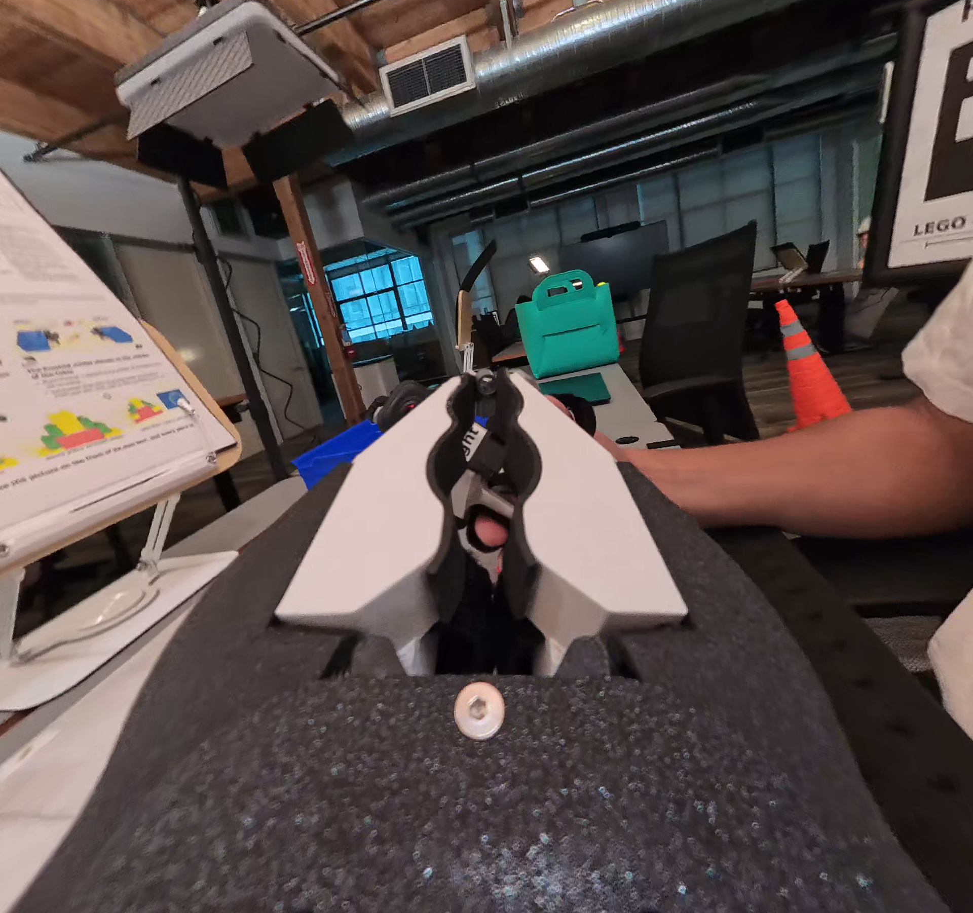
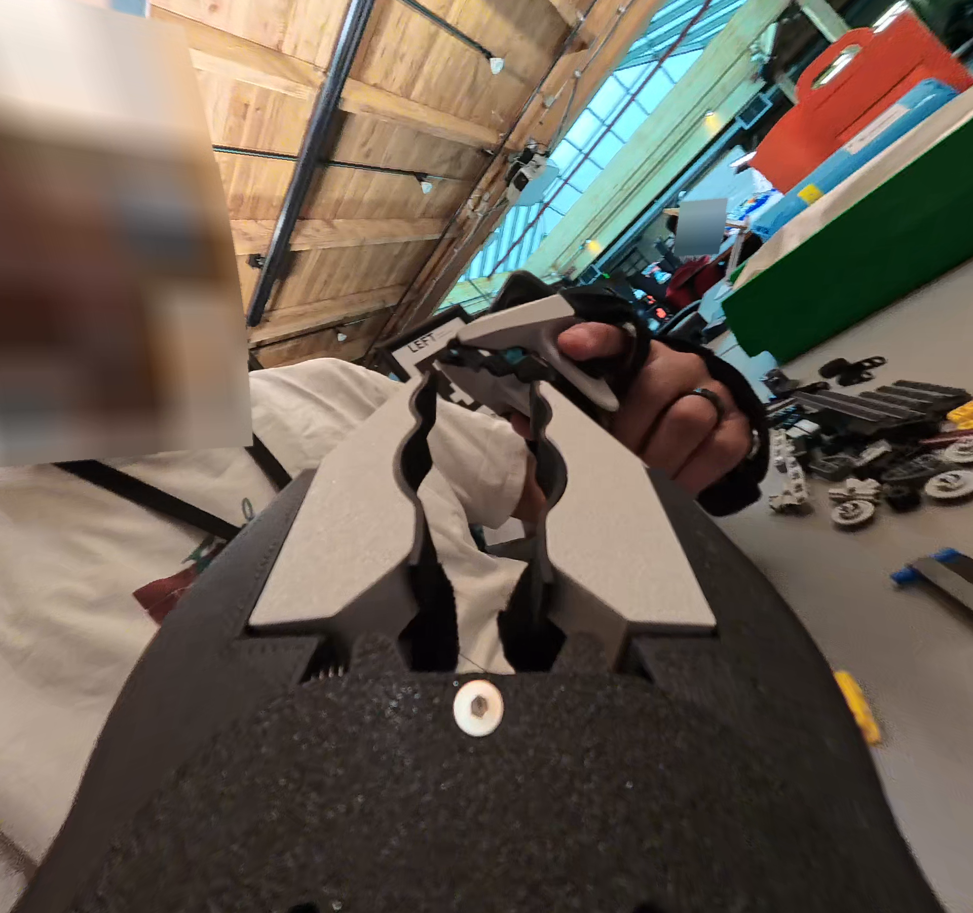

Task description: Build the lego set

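Note:
In the left wrist view my left gripper [image 1: 484,387] is raised off the table, its jaws almost together on a small black lego piece [image 1: 484,381] at the tips. Through its gap I see the right gripper's grey trigger and a finger. In the right wrist view my right gripper [image 2: 482,387] is also tilted up, jaws partly apart, with a black and teal lego piece [image 2: 492,360] spanning the tips. Just behind it a hand [image 2: 679,414] holds the left gripper's grey handle [image 2: 532,332]. A pile of loose black and grey lego parts and wheels [image 2: 869,445] lies on the table.
An instruction sheet on a stand [image 1: 79,387] is at the left, a blue bin [image 1: 337,451] behind it. A person's forearm [image 1: 790,472] crosses from the right. A blue-and-black part [image 2: 937,577] and a yellow part [image 2: 858,703] lie on the table near a green box [image 2: 842,282]. The grippers are tip to tip, or close to it.

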`<state>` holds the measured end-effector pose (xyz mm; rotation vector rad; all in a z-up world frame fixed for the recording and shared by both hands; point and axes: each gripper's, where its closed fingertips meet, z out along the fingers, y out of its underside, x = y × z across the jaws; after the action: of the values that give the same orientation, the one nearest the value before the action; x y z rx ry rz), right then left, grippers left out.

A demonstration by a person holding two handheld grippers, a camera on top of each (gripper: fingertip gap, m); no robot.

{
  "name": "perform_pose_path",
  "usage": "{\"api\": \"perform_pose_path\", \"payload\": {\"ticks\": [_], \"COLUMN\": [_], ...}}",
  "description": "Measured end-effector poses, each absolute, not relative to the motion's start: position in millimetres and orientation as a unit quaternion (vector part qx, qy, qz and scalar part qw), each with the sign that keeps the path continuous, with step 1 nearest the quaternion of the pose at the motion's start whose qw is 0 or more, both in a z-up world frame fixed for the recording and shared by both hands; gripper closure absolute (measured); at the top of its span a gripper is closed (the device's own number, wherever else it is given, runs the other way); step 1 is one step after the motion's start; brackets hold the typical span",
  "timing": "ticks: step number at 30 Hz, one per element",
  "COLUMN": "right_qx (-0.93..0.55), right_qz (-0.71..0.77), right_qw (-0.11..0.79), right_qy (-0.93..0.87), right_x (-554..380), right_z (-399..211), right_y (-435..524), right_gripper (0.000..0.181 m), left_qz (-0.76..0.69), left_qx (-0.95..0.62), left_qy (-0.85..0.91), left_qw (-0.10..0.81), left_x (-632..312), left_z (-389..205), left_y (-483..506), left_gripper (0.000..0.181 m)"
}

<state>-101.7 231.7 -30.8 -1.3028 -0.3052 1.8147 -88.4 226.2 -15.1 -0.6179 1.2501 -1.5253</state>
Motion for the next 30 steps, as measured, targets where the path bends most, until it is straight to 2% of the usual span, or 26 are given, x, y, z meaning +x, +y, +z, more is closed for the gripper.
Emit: {"api": "perform_pose_path", "payload": {"ticks": [6, 9, 11, 14, 15, 19, 25, 30], "right_qx": [-0.460, -0.485, -0.498, -0.518, -0.518, -0.537, -0.559, -0.565], "right_qz": [0.791, 0.771, 0.757, 0.741, 0.740, 0.717, 0.707, 0.697], "right_qw": [0.380, 0.391, 0.402, 0.408, 0.410, 0.432, 0.417, 0.424], "right_qy": [-0.134, -0.132, -0.133, -0.125, -0.122, -0.103, -0.117, -0.121], "right_x": [-106.5, -108.1, -105.9, -103.1, -101.4, -92.2, -100.8, -101.8], "right_z": [-13.4, -21.4, -25.1, -32.0, -32.6, -39.6, -47.0, -48.1], "right_y": [213.6, 218.6, 221.1, 225.9, 227.3, 236.4, 234.9, 235.7], "right_gripper": [0.150, 0.167, 0.169, 0.165, 0.171, 0.176, 0.165, 0.173], "left_qz": [-0.621, -0.600, -0.576, -0.538, -0.530, -0.490, -0.469, -0.467], "left_qx": [-0.221, -0.214, -0.212, -0.211, -0.213, -0.226, -0.224, -0.221], "left_qy": [0.543, 0.558, 0.570, 0.588, 0.590, 0.606, 0.617, 0.622], "left_qw": [0.521, 0.531, 0.547, 0.566, 0.571, 0.584, 0.591, 0.588], "left_x": [-91.1, -89.7, -87.8, -85.9, -86.0, -84.0, -84.3, -83.6], "left_z": [-17.7, -20.7, -24.0, -30.9, -32.0, -42.8, -47.1, -49.7], "left_y": [210.9, 209.6, 211.7, 216.5, 218.4, 228.4, 231.8, 228.0], "left_gripper": [0.176, 0.176, 0.176, 0.176, 0.175, 0.175, 0.175, 0.175]}}
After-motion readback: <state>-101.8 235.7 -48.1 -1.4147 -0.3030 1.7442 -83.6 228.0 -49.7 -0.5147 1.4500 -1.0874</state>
